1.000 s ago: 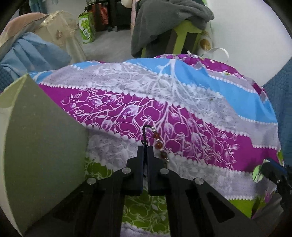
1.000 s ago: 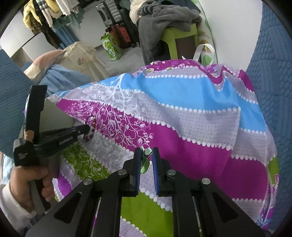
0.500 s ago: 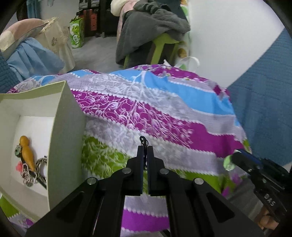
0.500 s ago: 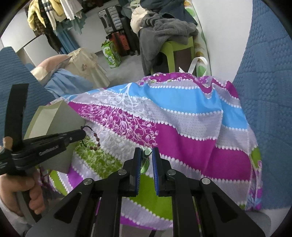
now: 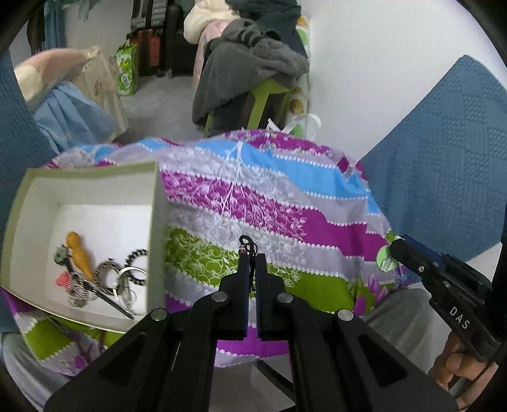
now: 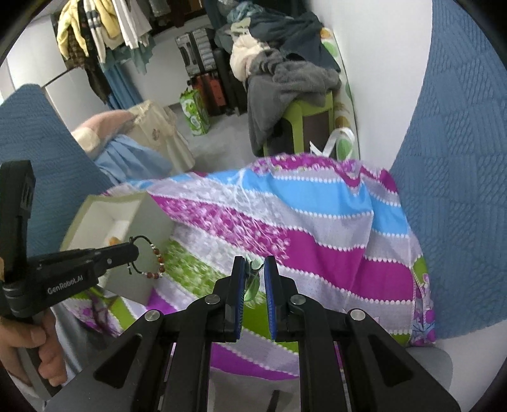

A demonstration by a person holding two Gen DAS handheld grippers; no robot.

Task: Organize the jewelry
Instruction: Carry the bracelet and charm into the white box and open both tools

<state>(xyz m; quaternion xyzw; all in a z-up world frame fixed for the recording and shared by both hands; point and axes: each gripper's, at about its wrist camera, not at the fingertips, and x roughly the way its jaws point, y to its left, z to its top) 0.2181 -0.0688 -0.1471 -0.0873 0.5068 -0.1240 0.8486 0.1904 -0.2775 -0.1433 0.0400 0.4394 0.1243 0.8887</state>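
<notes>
A: Cloth [image 5: 285, 202] in magenta, blue, grey and green stripes is seen draped over the surface; where is the box?

B: The pale box [image 5: 158, 228] is set at the cloth's left edge, open on top. An orange piece [image 5: 79, 256], striped rings [image 5: 111, 275] and other small jewellery are heaped inside it.

A: And the beaded bracelet [image 6: 153, 258]?

B: It is pinched by its black cord in the left gripper [image 6: 134, 252], whose jaws are closed on it. It is held in the air, just beside the box's right wall, the beads dangling.

A: The right gripper [image 6: 253, 269]?

B: Its jaws are nearly closed on a small green piece [image 6: 252, 279], held above the cloth, to the right of the box and well apart from it.

A: The room behind the box?

B: A green stool [image 5: 266, 98] heaped with grey clothing [image 5: 250, 63] is seen beyond the cloth, against a white wall [image 5: 380, 79]. Suitcases [image 6: 206, 73] and a green bag [image 6: 195, 112] are stood further back, with clothes hung on a rail [image 6: 104, 28]. Blue textured fabric [image 6: 459, 190] is seen at the right.
</notes>
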